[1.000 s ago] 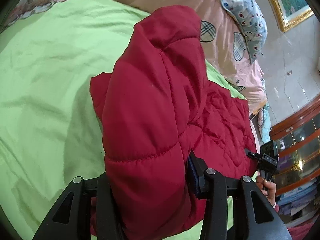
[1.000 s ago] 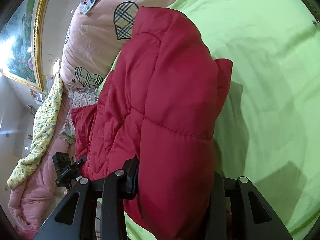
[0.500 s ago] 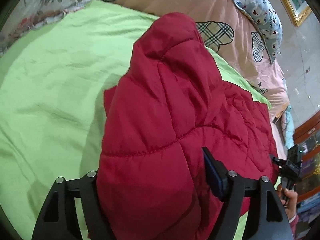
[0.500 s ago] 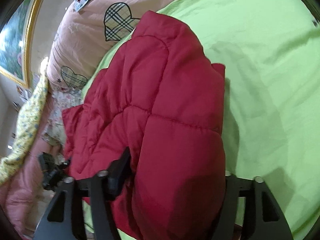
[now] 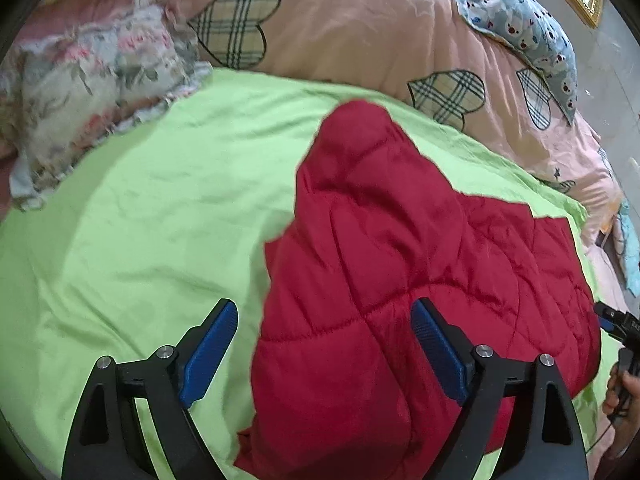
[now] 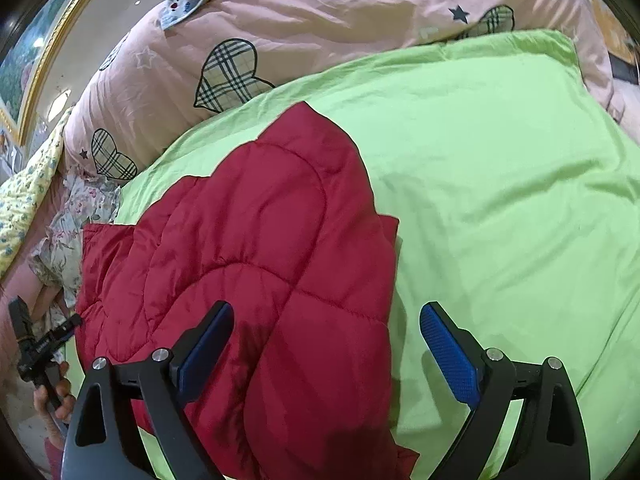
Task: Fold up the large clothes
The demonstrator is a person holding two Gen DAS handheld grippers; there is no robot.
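Left gripper jaws spread, holding nothing. Right gripper likewise spread and empty. Red quilted puffer jacket lies folded over on the light green bedsheet, beneath both grippers. Risk: puffy fill may spring the fold open now unheld; slick fabric could slide off-square.

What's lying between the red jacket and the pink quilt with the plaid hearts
Only bare green sheet separates red jacket from pink quilt, clearest in the right wrist view.
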